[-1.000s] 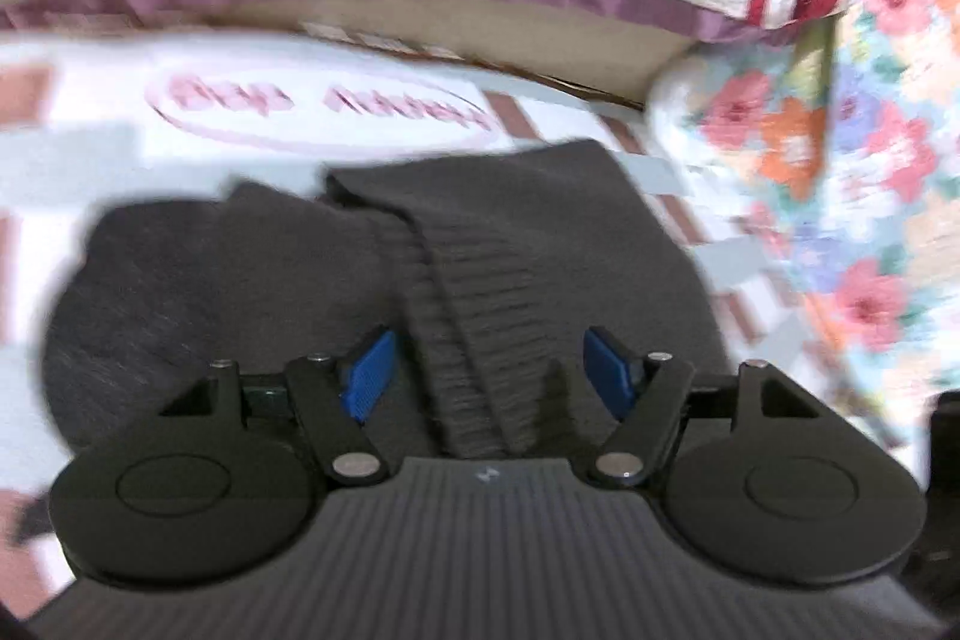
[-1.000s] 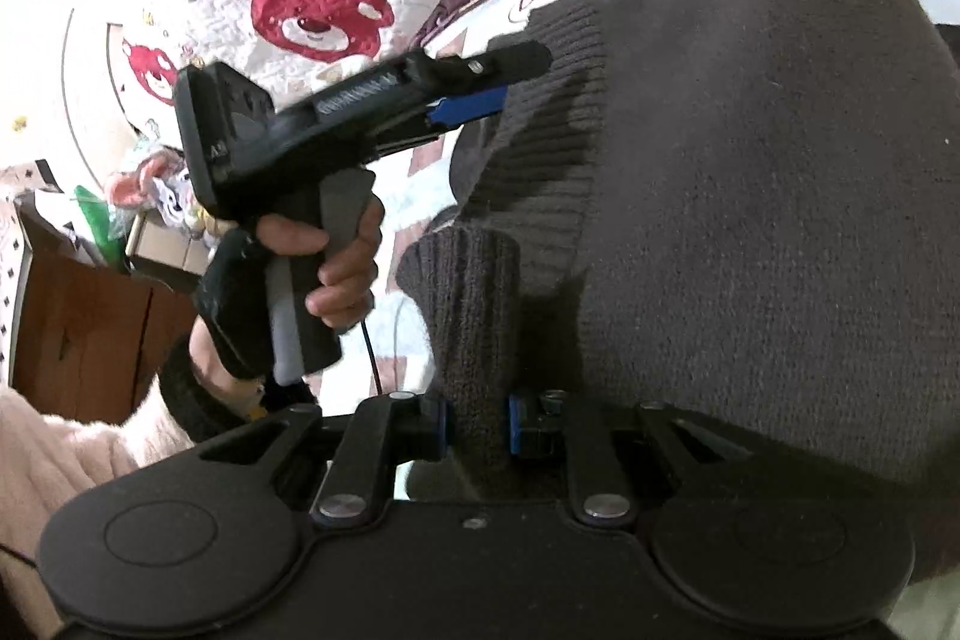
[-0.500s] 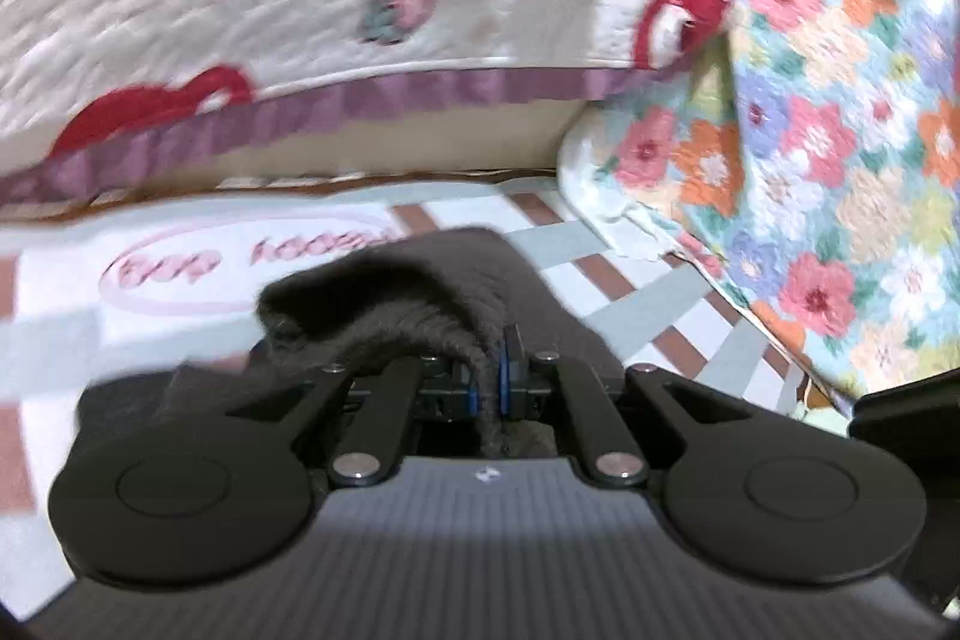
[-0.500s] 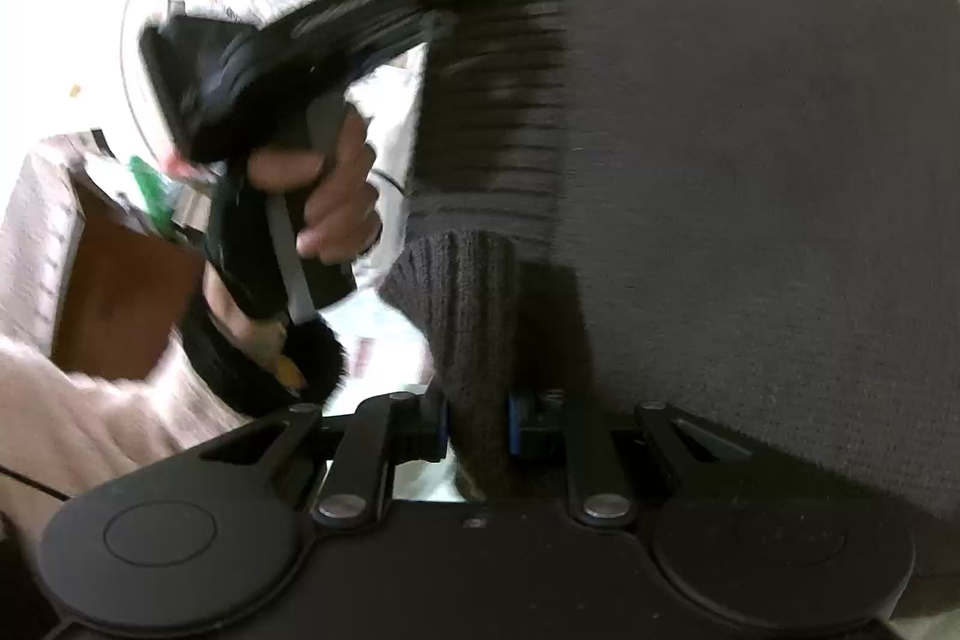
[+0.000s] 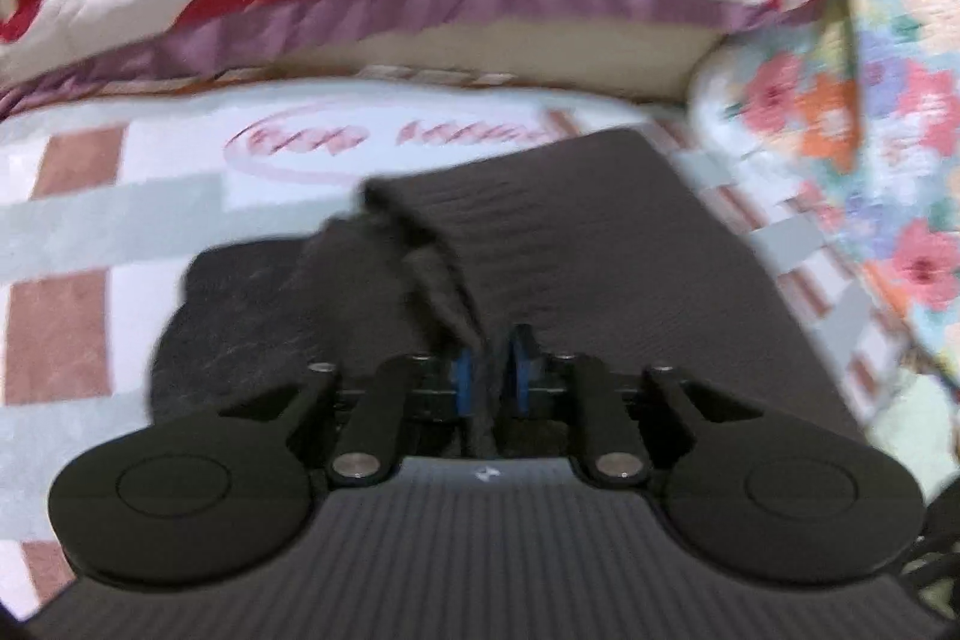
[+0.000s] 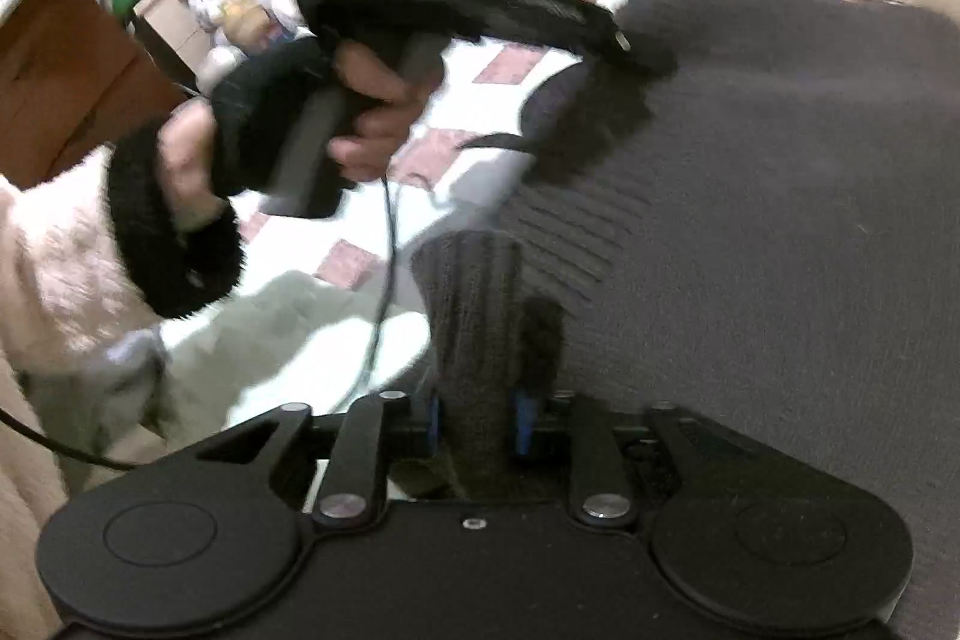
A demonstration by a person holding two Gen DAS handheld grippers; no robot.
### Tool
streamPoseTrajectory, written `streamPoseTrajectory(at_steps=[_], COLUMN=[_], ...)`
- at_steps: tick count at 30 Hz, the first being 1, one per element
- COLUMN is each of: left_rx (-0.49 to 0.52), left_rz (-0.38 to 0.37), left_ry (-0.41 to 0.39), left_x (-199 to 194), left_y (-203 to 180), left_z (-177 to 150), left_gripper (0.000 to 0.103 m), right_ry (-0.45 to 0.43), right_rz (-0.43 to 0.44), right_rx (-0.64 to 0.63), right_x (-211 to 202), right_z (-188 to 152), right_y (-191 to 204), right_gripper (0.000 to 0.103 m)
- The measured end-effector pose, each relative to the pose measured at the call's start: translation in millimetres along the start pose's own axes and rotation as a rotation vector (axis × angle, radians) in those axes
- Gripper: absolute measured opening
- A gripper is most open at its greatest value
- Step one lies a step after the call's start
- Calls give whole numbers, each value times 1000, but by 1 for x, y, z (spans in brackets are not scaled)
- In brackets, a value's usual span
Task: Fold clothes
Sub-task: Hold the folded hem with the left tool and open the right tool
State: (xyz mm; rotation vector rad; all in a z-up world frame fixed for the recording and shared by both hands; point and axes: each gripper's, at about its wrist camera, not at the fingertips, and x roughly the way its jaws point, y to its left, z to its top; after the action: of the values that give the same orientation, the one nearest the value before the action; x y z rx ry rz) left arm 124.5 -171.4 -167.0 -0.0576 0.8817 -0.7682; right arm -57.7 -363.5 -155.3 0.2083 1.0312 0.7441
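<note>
Left wrist view: the left gripper is easing its fingers apart, a fold of the dark grey knit sweater between them. Toward 12 o'clock lies the checked bed cover. The right gripper is likewise opening around the ribbed cuff.
</note>
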Motion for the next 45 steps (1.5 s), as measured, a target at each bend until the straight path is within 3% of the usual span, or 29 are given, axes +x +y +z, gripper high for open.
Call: streamPoseTrajectory(at_steps=[2,5,14,16,17,19,21,23,27,31,34,36,37,39,40,41,43,44,45], left_rx=[-3,35,-3,8,13,56,96,98,47,-58,-152,-154,-131,-63,-17,21,60,66,72], left_rz=[-29,-12,-8,-5,-4,-5,-7,-10,-8,-27,-46,-73,-92,-112,-100,-57,32,20,9], left_ry=[0,3,6,8,8,13,13,-3,-11,3,-47,-82,-88,-85,-74,-59,-29,-42,-54], left_x=[-3,-4,1,1,1,-1,-5,-13,-26,-30,-40,-42,-40,-28,-18,-6,14,16,17], left_y=[4,-1,3,1,0,-5,-10,-12,-4,13,26,28,25,15,10,6,3,4,4], left_z=[-1,-6,-12,-13,-13,-12,-12,-9,-8,-9,-5,0,4,10,13,16,21,24,27], left_gripper=[16,15,15,14,13,6,5,5,5,8,8,8,14,42,66,71,68,62,47], right_ry=[-6,5,182,195,160,-26,-97,-99,-35,34,30,40,45,52,56,58,61,62,63], right_rz=[36,28,211,268,277,116,-132,-235,-173,-134,-93,-75,-75,-75,-75,-71,-67,-69,-71], right_rx=[63,-14,-99,-67,-45,-8,-21,-72,-119,-245,-208,-207,-215,-232,-240,-239,-239,-241,-242], right_x=[-2,-6,-26,-39,-47,-71,-78,-73,-42,-12,-14,-17,-16,-14,-13,-12,-10,-9,-8], right_z=[2,3,1,9,16,27,33,33,25,3,2,3,2,1,0,1,3,3,4], right_y=[-5,2,5,-1,-6,-22,-37,-41,-27,3,-3,-7,-5,-2,0,1,2,2,3], right_gripper=[42,46,46,46,45,46,48,48,48,48,48,48,48,48,48,48,48,48,48])
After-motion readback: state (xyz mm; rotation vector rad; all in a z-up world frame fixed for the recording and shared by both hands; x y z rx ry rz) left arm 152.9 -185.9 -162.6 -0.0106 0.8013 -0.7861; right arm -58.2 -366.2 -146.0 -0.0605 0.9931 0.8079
